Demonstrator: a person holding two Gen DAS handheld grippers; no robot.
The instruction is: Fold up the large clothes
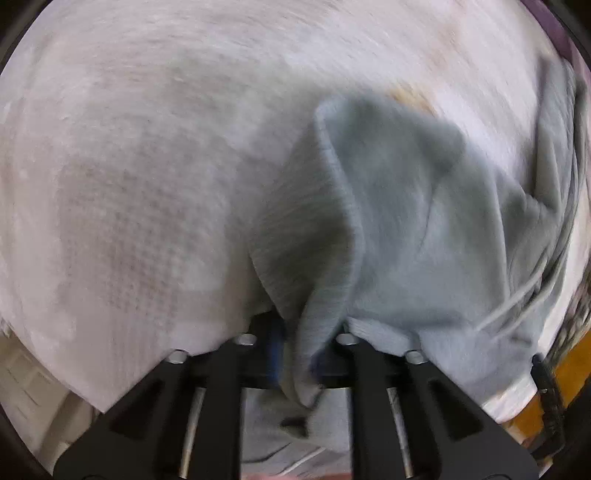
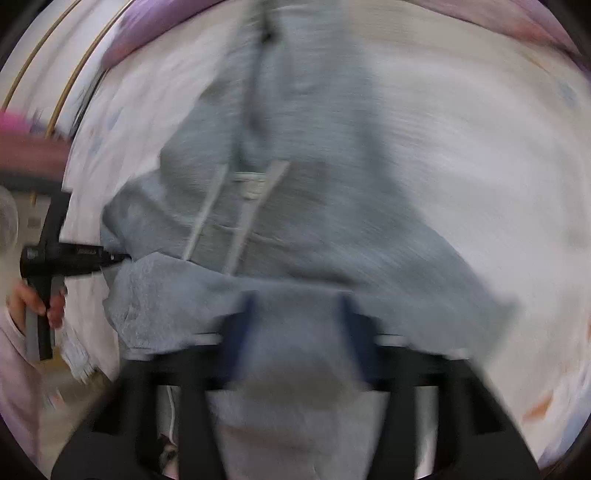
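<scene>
Garment: a big grey-blue sweatshirt [image 1: 424,229] sprawls over the white bed sheet [image 1: 147,166], and both wrist views are smeared with blur.
Left gripper: the left gripper [image 1: 299,354] points steeply down at the bed, its jaws pressed almost together on a ribbed edge of the grey cloth; a pinched fold rises out from between the blue pads and fans up towards the middle of the view.
Left gripper from the other side: in the right wrist view it shows as a black tool [image 2: 110,256] at the left edge, nose touching the sweatshirt's border, with a hand [image 2: 37,299] in a pale pink sleeve wrapped round its handle.
Right gripper: the right gripper [image 2: 299,332] has grey fabric bunched between its blue fingers [image 2: 242,325], jaws narrow, pads closing on that bundle, though the blur hides the exact contact.
Drawstrings: two pale cords [image 2: 221,214] run down the sweatshirt's front, just above the right gripper.
Bed: the sheet carries faint coloured prints; a purple cover [image 2: 155,29] lies at its far edge.
Bed frame: an orange-brown strip [image 1: 565,384] peeks out at the lower right of the left wrist view.
</scene>
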